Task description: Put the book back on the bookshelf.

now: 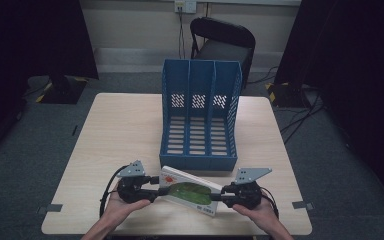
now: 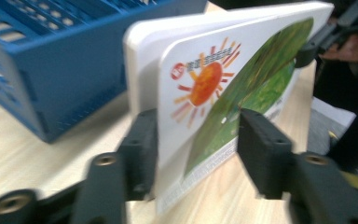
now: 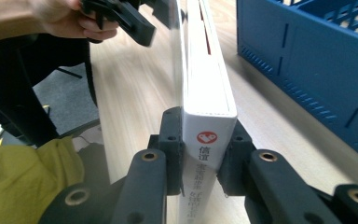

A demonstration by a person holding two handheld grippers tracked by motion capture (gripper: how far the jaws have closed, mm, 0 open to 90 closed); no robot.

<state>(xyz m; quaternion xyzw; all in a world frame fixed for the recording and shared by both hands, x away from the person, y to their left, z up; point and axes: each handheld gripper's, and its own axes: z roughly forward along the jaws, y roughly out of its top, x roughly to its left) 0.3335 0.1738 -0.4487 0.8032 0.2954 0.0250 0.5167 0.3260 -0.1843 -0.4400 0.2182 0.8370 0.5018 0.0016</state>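
Observation:
A white book (image 1: 190, 192) with an orange sun and green picture on its cover stands on its long edge near the table's front edge, just before the blue rack. My right gripper (image 1: 223, 196) is shut on its right end; in the right gripper view both jaws press the spine end of the book (image 3: 207, 93), with the right gripper (image 3: 207, 135) squarely on it. My left gripper (image 1: 155, 192) straddles the other end. In the left gripper view the left gripper (image 2: 198, 135) is open: one jaw lies against the book's (image 2: 242, 93) back, the other stands a little off the cover.
A blue three-slot file rack (image 1: 200, 115) stands in the table's middle, open side up, right behind the book; its wall (image 2: 51, 70) is close to the left gripper. Bare wooden table (image 1: 125, 130) lies left and right of it. A black chair (image 1: 225, 42) is beyond.

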